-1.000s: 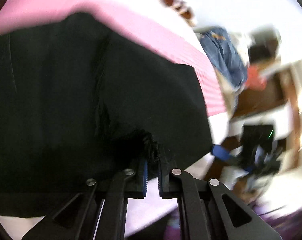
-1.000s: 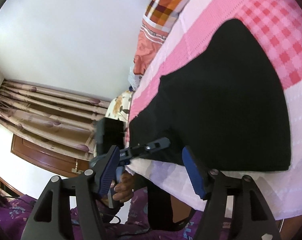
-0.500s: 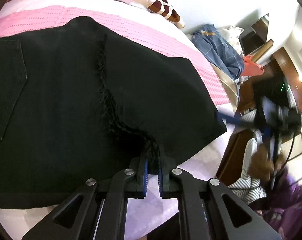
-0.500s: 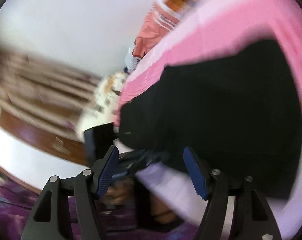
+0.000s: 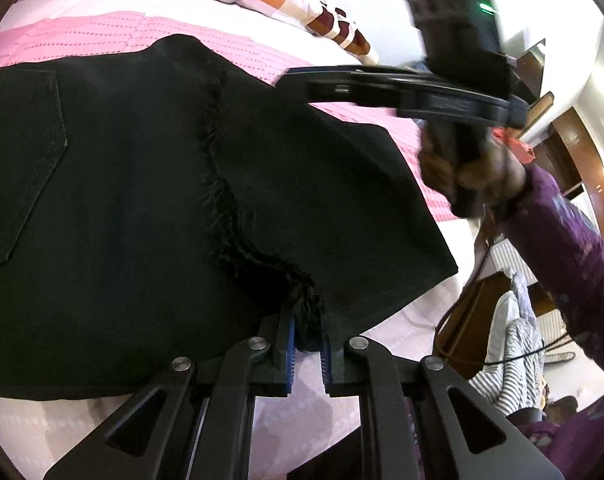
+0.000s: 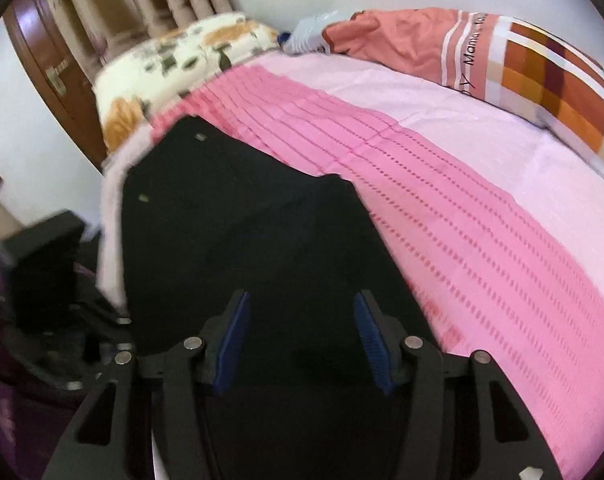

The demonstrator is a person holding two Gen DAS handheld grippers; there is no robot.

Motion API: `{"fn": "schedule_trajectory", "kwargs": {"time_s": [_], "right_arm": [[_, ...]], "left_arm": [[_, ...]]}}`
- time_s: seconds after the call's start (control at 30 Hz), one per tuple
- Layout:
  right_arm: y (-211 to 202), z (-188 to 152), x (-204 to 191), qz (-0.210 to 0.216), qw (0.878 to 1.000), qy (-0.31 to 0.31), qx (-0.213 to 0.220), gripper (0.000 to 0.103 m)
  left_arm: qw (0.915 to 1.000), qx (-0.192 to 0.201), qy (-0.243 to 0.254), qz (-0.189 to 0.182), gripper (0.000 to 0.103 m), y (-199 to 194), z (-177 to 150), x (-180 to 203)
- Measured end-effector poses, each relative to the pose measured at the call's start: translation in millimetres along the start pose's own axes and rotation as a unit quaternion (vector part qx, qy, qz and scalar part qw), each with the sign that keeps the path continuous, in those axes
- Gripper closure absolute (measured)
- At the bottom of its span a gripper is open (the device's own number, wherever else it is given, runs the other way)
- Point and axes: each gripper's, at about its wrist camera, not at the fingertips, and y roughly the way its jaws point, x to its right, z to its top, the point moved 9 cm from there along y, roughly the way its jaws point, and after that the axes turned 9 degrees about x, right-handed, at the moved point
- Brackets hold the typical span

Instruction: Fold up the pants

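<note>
Folding barely begun: black pants [image 5: 150, 184] lie spread on the pink bedspread [image 6: 442, 216], left gripper [image 5: 307, 340] clamped on their frayed near hem.
Right gripper [image 6: 300, 336] hovers over the fabric, jaws closing on nothing yet; no fold looks finished, and the waistband's far end and near edge stay cut off.

Matt black cloth pants [image 5: 150, 184] with a frayed, fuzzy seam lie on a pink woven, perforated bedspread [image 6: 482, 240]. Matt black plastic hand-held gripper [image 6: 302, 336], ribbed blue pads, shiny metal pins.
</note>
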Motion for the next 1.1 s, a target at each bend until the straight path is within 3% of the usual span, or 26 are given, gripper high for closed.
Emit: {"fn": "schedule_trajectory", "kwargs": {"time_s": [0.13, 0.2, 0.23, 0.3, 0.4, 0.57, 0.67, 0.8, 0.9, 1.03, 1.1], "right_arm": [[29.4, -5.3, 5.3, 0.027, 0.999, -0.003, -0.042, 0.051], [32.4, -8.1, -2.0, 0.051, 0.997, -0.006, -0.049, 0.06], [31.8, -10.6, -5.7, 0.055, 0.997, -0.012, -0.057, 0.073], [32.3, -15.0, -9.1, 0.039, 0.996, -0.047, -0.068, 0.078], [31.7, -13.8, -5.9, 0.036, 0.996, -0.037, -0.067, 0.086], [19.6, -10.7, -7.6, 0.011, 0.999, -0.038, -0.034, 0.092], [9.4, -3.2, -2.9, 0.013, 1.0, -0.017, -0.003, 0.093], [6.7, -1.6, 3.8, 0.013, 1.0, -0.003, 0.019, 0.093], [15.8, -7.1, 3.1, 0.012, 1.0, -0.007, 0.015, 0.092], [13.8, -10.7, 8.4, 0.036, 0.999, 0.034, 0.016, 0.076], [4.2, -2.8, 9.1, 0.047, 0.996, 0.064, 0.029, 0.058]], "left_arm": [[0.9999, -0.003, -0.01, 0.0, 0.09, -1.4, -1.3, -2.3], [0.9999, -0.005, -0.011, 0.003, 0.089, 1.6, 0.8, -2.0], [0.9999, -0.006, -0.011, 0.005, 0.088, 0.9, 0.9, -2.6], [0.9999, -0.004, -0.01, 0.009, 0.087, -1.3, -0.1, -3.3], [0.9999, -0.001, -0.006, 0.016, 0.087, -1.6, -0.3, -2.6], [0.999, 0.018, 0.014, 0.038, 0.086, -9.7, 3.1, 0.1], [0.9985, 0.02, 0.025, 0.045, 0.087, -11.6, 3.8, 1.9], [0.9992, 0.01, -0.003, 0.039, 0.087, -9.5, -0.4, -7.4], [0.9993, 0.007, -0.002, 0.038, 0.087, -9.4, -0.7, -9.0], [0.9994, -0.001, -0.008, 0.035, 0.086, -11.5, 0.1, -9.4], [0.9994, 0.0, -0.019, 0.029, 0.086, -14.4, 3.4, -11.0]]}}
